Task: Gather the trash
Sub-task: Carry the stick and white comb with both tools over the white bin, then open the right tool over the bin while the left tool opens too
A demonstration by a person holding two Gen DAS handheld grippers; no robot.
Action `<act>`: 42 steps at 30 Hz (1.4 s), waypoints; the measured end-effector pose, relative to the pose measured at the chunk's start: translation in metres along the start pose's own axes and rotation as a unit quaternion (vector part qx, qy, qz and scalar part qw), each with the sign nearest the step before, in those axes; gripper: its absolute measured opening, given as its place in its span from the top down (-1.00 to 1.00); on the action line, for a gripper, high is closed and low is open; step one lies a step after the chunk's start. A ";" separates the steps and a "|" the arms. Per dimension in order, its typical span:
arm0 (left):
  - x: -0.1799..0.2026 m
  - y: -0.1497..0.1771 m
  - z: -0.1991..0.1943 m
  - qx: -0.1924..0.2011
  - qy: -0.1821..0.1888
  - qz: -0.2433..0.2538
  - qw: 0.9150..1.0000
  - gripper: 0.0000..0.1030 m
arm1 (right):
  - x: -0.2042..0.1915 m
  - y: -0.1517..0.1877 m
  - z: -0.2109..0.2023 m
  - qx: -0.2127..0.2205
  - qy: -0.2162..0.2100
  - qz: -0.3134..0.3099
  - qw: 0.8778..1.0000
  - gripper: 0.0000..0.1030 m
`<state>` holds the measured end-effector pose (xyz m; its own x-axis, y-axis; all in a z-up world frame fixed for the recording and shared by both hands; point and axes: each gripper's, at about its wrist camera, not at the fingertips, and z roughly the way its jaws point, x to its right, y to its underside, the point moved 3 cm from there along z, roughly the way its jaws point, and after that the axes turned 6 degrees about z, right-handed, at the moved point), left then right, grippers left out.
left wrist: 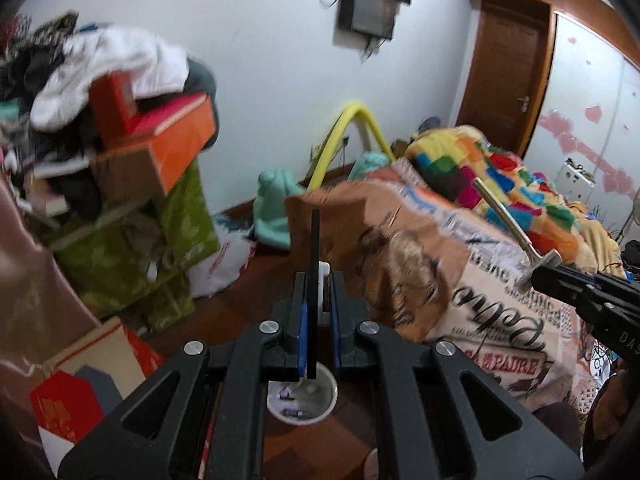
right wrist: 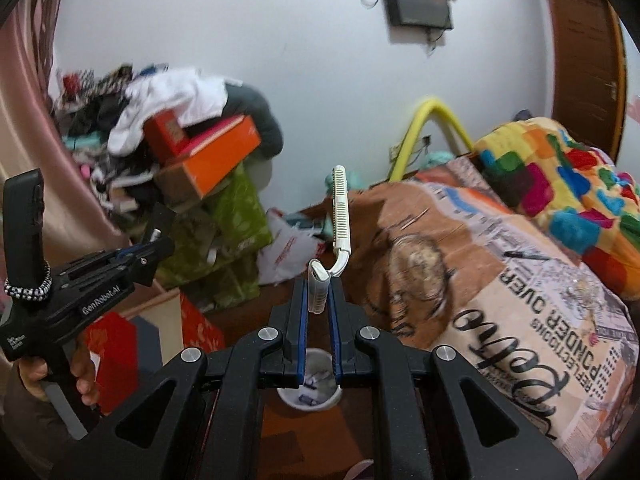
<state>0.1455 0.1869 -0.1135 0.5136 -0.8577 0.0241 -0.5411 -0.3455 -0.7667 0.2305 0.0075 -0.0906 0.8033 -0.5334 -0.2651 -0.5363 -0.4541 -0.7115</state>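
Jaws of your left gripper (left wrist: 315,308) clamp a flat black card (left wrist: 314,280); right gripper (right wrist: 318,300) grips a white comb (right wrist: 340,216), both above the bin (right wrist: 310,398).

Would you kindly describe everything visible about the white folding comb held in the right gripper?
The white plastic folding comb looks like two hinged parts: a short handle section pinched between the blue pads of the right gripper, and a longer toothed section that curves up from the hinge and stands nearly upright, fine teeth along its left edge. It is held in the air above the white round bin on the wooden floor, touching only the gripper. In the left wrist view it appears edge-on, as a thin pale rod.
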 end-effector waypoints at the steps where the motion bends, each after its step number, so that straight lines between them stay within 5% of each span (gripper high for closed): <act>1: -0.005 0.008 0.010 -0.012 0.000 -0.006 1.000 0.84 | -0.002 0.003 0.009 -0.010 -0.002 -0.002 1.000 0.83; 15: -0.040 0.083 0.112 -0.133 0.009 -0.062 0.989 0.84 | -0.019 0.050 0.120 -0.156 -0.022 -0.004 0.987 0.83; 25: -0.053 0.147 0.170 -0.226 0.019 -0.113 0.967 0.84 | -0.018 0.087 0.194 -0.259 -0.034 -0.002 0.965 0.83; 34: -0.063 0.165 0.203 -0.267 0.032 -0.134 0.954 0.84 | -0.017 0.097 0.243 -0.319 -0.056 0.019 0.946 0.79; 38: -0.063 0.160 0.213 -0.272 0.049 -0.150 0.949 0.84 | -0.007 0.094 0.255 -0.327 -0.042 0.036 0.943 0.35; 40: -0.062 0.157 0.217 -0.273 0.058 -0.153 0.948 0.82 | -0.003 0.090 0.254 -0.319 -0.037 0.042 0.946 0.30; 42: -0.060 0.154 0.220 -0.275 0.052 -0.147 0.949 0.59 | 0.002 0.087 0.251 -0.315 -0.031 0.045 0.948 0.30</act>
<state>0.1777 0.2688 -0.3745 0.6434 -0.7164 0.2699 -0.6649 -0.6977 -0.2668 0.2503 0.1460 -0.3168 0.7495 -0.5571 -0.3575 -0.6368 -0.7544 -0.1593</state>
